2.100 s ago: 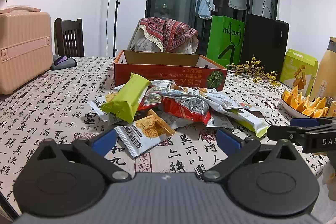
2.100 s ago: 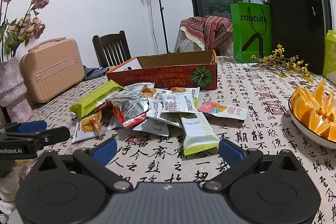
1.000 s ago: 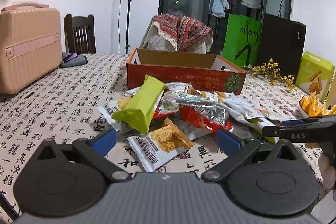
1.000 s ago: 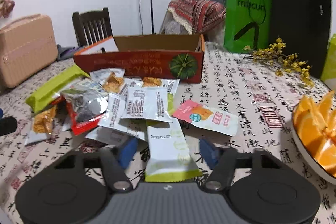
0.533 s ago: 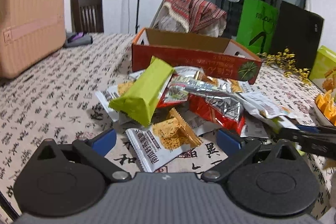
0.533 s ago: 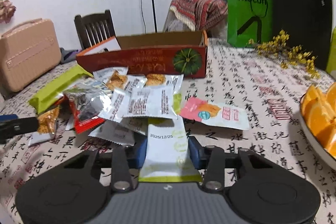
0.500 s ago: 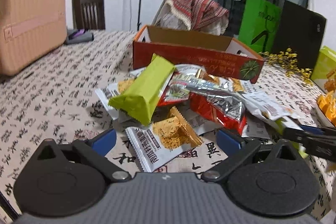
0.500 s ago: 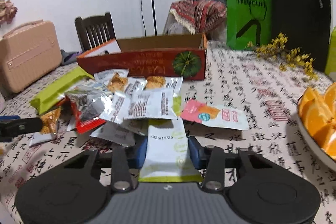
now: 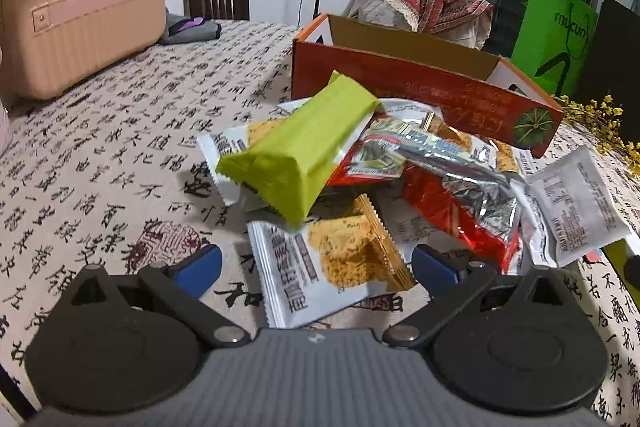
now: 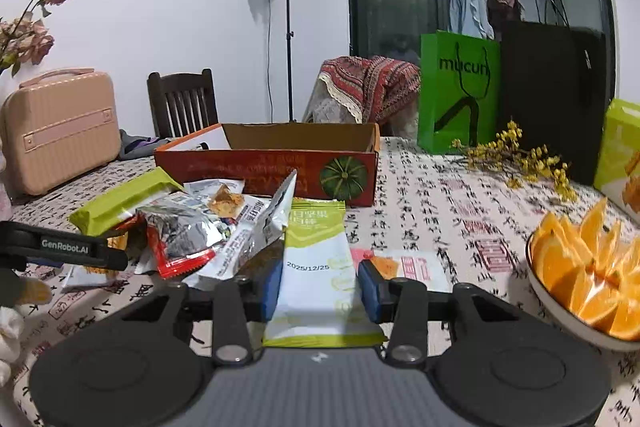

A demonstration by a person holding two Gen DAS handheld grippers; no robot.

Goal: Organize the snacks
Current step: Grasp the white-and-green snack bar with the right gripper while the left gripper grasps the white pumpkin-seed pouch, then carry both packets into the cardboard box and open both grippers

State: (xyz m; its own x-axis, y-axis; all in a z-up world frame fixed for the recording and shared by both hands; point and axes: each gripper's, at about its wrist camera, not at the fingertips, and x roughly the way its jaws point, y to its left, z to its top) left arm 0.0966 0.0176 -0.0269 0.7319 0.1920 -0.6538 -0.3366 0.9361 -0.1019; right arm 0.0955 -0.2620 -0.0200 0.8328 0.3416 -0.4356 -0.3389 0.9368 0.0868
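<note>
So the snack pile sits on the calligraphy-print counter in front of the long orange cardboard box; leftmost is a lime-green wrapped bar propped on the heap, then a clear-and-white cracker packet lying flat, then a crinkly red-and-silver foil bag. The left gripper points down at the cracker packet, jaws wide apart either side of it, not touching; the right gripper has its jaws clamped on a long white-and-green snack pouch, held roughly level toward the box.
</note>
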